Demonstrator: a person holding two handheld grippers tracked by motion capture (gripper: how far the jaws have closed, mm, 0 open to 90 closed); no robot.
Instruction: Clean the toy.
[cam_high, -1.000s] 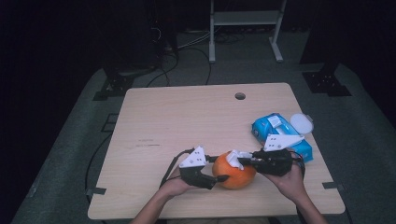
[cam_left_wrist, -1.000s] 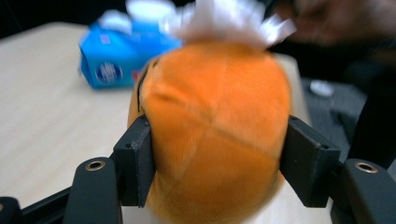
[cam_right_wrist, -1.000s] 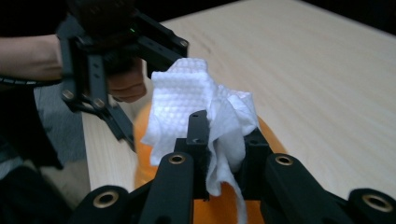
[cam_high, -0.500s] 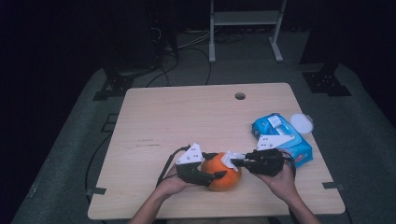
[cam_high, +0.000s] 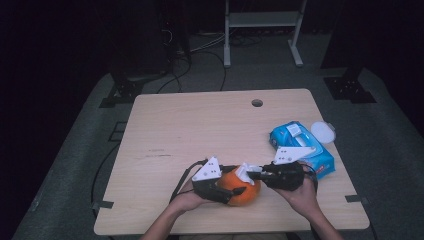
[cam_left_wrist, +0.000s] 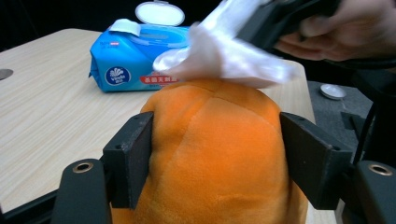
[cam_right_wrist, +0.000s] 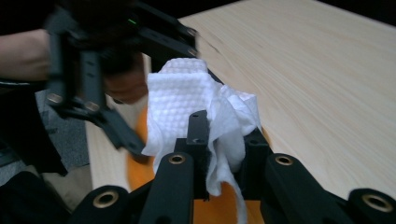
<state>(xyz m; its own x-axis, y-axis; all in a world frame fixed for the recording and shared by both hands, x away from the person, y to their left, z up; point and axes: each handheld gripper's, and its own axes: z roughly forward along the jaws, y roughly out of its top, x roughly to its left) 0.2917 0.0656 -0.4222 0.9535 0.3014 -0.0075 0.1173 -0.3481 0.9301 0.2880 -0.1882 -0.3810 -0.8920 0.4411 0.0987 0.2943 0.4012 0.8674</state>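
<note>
Wipe (cam_right_wrist: 187, 109) in right tool (cam_right_wrist: 219, 154), atop toy (cam_left_wrist: 217, 154)

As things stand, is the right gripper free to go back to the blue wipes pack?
Probably yes: the wipes pack lies just beyond the right gripper with bare table between, but that gripper is shut on a white wipe.

The high view is dim and soft: only the table (cam_high: 200, 135) catches even overhead light, while the surroundings sink into near-black. Shadows on the table are faint. The left gripper view is brighter, but the white wipe (cam_left_wrist: 229, 58) looks motion-blurred. In the right gripper view, the far gripper (cam_right_wrist: 93, 70) is smeared, perhaps from movement.
</note>
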